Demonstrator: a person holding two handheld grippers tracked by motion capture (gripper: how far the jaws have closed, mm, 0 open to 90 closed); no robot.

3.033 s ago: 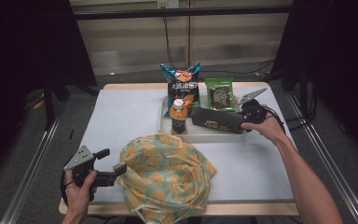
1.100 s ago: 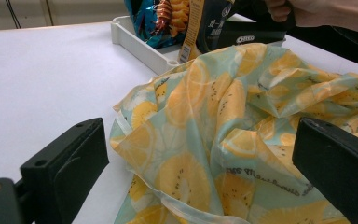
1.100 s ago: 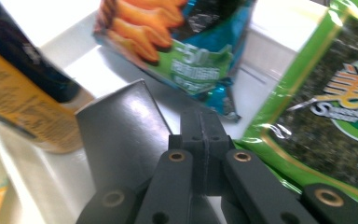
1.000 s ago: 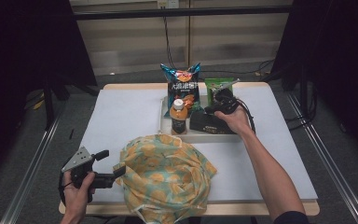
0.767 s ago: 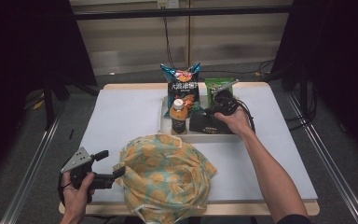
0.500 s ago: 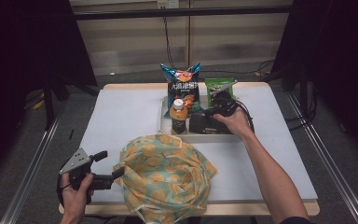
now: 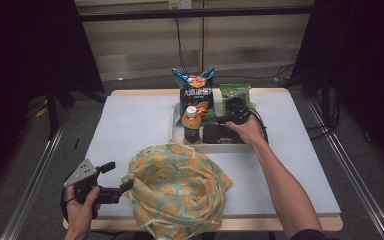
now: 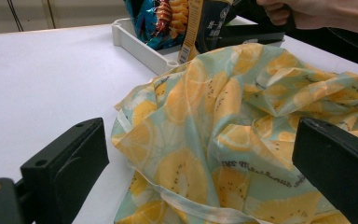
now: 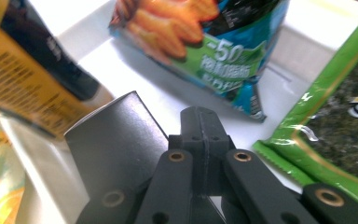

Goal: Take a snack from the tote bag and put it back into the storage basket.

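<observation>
A cloth bag (image 7: 177, 192) printed with yellow citrus slices lies crumpled at the table's near edge. My left gripper (image 7: 119, 176) sits at its left side, open, and the bag's fabric (image 8: 223, 140) spreads between and beyond its jaws. A white tray (image 7: 177, 137) holds an orange-capped bottle (image 7: 191, 125), a blue chip bag (image 7: 196, 95), a green seaweed packet (image 7: 234, 91) and a black box (image 7: 217, 134). My right gripper (image 7: 225, 119) hovers in the tray, shut (image 9: 200, 126), empty, with the black box (image 9: 116, 144) just to its left and the seaweed packet (image 9: 335, 107) to its right.
The tray's rim (image 8: 140, 44) stands just beyond the bag. Bare white table (image 7: 130, 125) lies to the left of the tray, and more (image 7: 300, 150) to its right. Black cables (image 7: 260, 120) trail behind the right hand.
The right hand has come in from the tray's right end to above the black box, then edged slightly nearer. The left gripper and the bag have stayed put.
</observation>
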